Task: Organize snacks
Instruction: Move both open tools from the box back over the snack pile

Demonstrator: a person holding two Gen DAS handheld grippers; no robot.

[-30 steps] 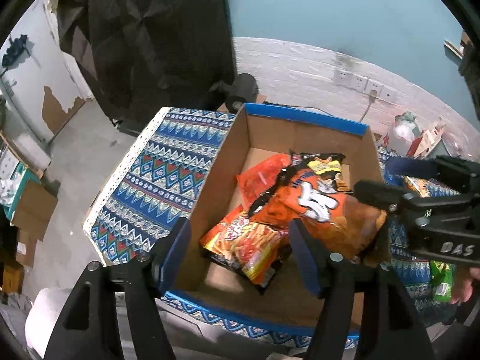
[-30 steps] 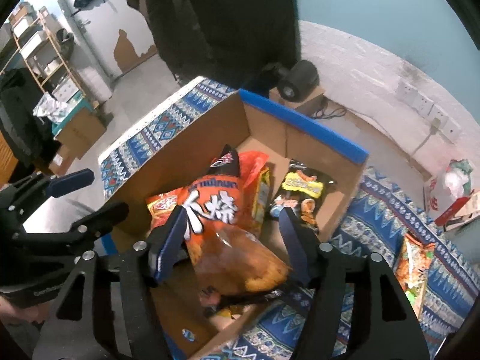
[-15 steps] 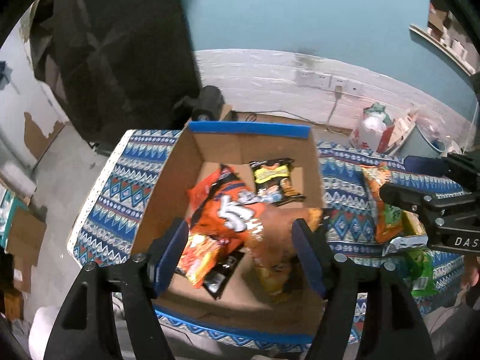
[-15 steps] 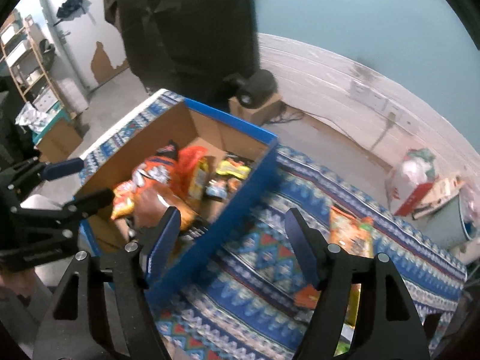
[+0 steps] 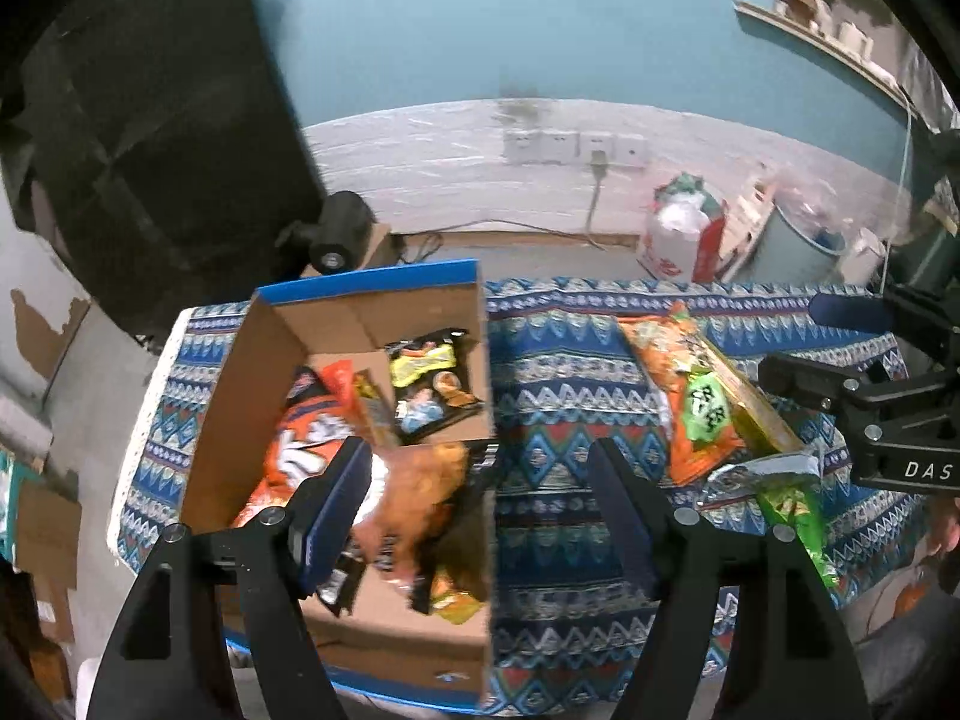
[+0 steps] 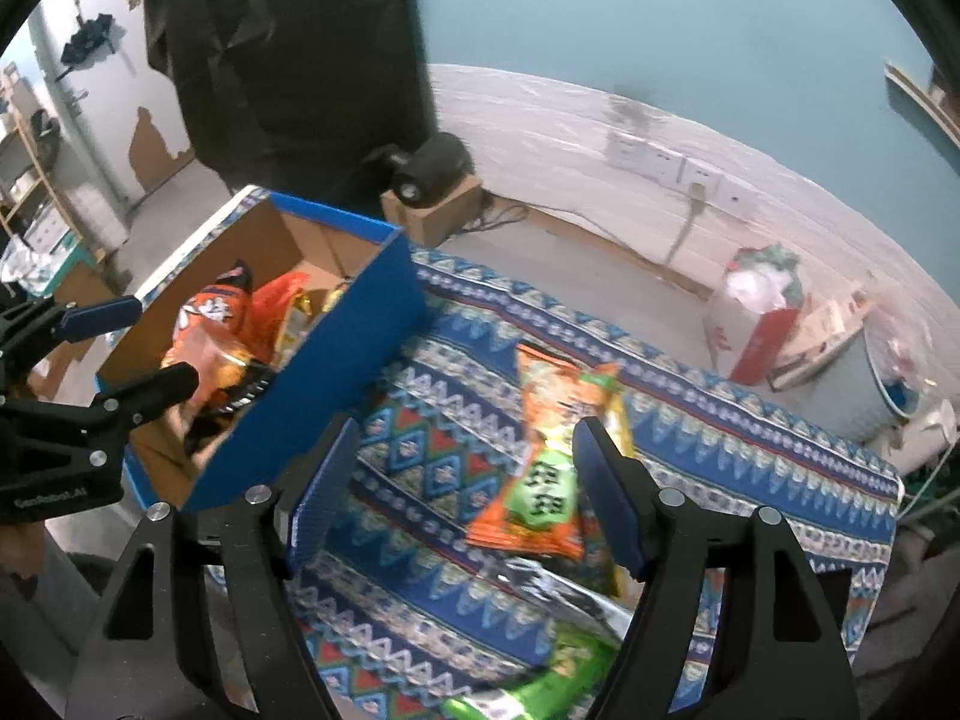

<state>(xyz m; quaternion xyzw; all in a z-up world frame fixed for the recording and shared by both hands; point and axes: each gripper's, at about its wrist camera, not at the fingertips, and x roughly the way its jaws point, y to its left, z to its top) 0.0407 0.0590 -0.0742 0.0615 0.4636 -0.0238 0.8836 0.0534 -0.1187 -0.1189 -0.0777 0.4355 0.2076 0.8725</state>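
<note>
A blue-rimmed cardboard box on the patterned table holds several snack bags, with a large orange chip bag on top and a black and yellow bag at the back. My left gripper is open and empty above the box's right wall. My right gripper is open and empty above the cloth, right of the box. An orange and green snack bag lies just beyond its right finger. A green bag lies nearer.
The table is covered by a blue patterned cloth. A black speaker on a carton stands on the floor behind the box. A white and red bag and a grey bin stand by the far wall.
My right gripper has let go of the large orange chip bag, which now lies in the box, and has swung right over the cloth. My left gripper has also shifted right.
</note>
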